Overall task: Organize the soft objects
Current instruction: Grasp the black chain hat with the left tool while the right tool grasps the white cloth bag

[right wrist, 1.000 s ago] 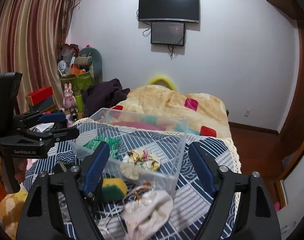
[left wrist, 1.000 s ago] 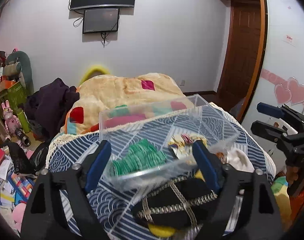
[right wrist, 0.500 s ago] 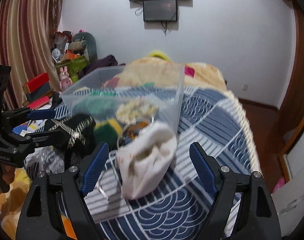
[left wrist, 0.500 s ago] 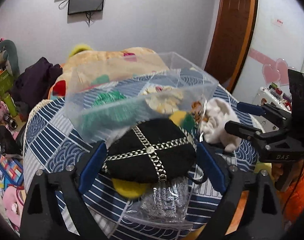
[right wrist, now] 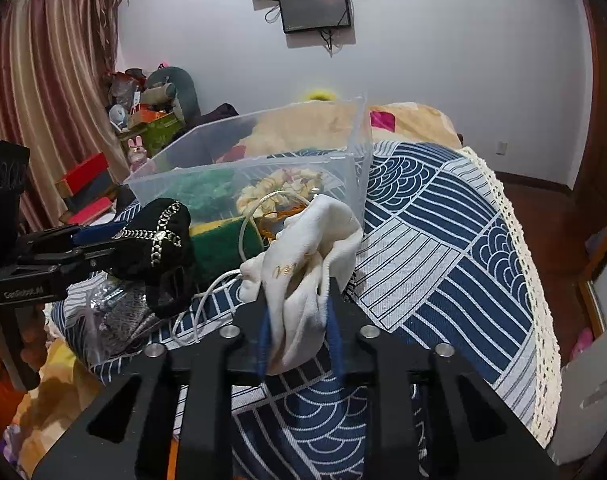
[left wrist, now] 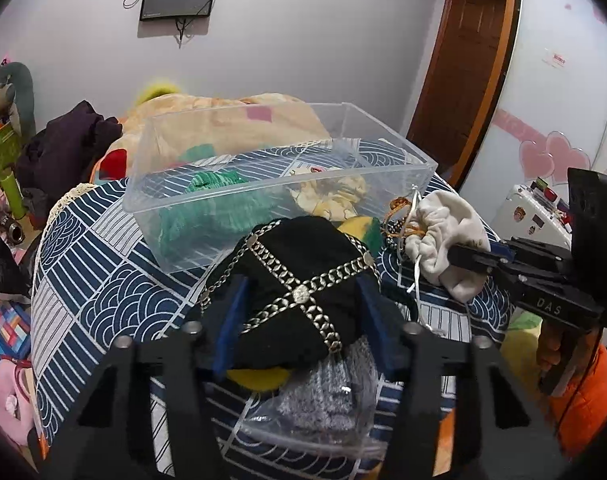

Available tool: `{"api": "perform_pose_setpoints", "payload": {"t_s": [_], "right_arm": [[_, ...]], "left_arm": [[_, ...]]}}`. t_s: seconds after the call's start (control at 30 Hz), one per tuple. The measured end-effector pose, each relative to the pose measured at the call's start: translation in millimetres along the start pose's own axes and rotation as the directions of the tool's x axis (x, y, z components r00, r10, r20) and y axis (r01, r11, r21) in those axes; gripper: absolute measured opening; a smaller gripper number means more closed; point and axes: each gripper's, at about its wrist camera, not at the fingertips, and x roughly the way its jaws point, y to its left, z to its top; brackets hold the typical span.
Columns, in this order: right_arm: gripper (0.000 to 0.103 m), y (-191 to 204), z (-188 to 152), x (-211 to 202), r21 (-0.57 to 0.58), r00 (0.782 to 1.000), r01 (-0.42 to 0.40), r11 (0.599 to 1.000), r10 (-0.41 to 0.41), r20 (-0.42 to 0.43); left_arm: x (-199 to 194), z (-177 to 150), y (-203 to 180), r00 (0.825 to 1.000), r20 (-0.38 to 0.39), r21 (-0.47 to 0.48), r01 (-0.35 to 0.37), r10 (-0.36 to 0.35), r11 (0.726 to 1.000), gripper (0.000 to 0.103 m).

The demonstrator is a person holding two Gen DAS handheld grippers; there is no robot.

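My left gripper (left wrist: 299, 300) is shut on a black soft pouch with a silver chain cross (left wrist: 299, 280); it also shows in the right wrist view (right wrist: 159, 236). My right gripper (right wrist: 299, 320) is shut on a white drawstring pouch (right wrist: 307, 256), which shows in the left wrist view (left wrist: 451, 240) too. A clear plastic box (left wrist: 271, 184) stands just beyond on the blue patterned cloth (right wrist: 443, 240). It holds a green knitted item (left wrist: 211, 196) and a yellowish floral item (right wrist: 279, 184). A yellow-green sponge (right wrist: 219, 244) lies in front of the box.
A grey item in a clear bag (left wrist: 323, 400) lies under the black pouch. A beige blanket (left wrist: 223, 112) lies behind the box. Clutter and toys (right wrist: 151, 120) stand at the left by the curtain. A door (left wrist: 463, 60) is at the right.
Both grippers moved down and forward and closed. The left one took hold of the black pouch, the right one took hold of the white pouch.
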Motion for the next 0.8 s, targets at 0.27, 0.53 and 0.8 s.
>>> {"api": "perform_pose_setpoints", "payload": {"t_s": [0.27, 0.53, 0.8], "right_arm": [[0.016, 9.0, 5.8, -22.8, -0.031, 0.997, 0.017, 0.999, -0.014, 0.075], [0.016, 12.0, 25.0, -44.0, -0.054, 0.986, 0.012, 0.998, -0.003, 0.165], [0.016, 18.7, 53.9, -52.0, -0.066, 0.966, 0.009, 0.998, 0.008, 0.260]], "left_arm": [[-14.2, 0.6, -0.8, 1.000, 0.021, 0.012, -0.009, 0.009, 1.000, 0.019], [-54.6, 17.4, -0.8, 0.992, 0.127, 0.009, -0.012, 0.010, 1.000, 0.017], [-78.2, 52.7, 10.4, 0.967, 0.249, -0.018, -0.053, 0.056, 0.998, 0.017]]}}
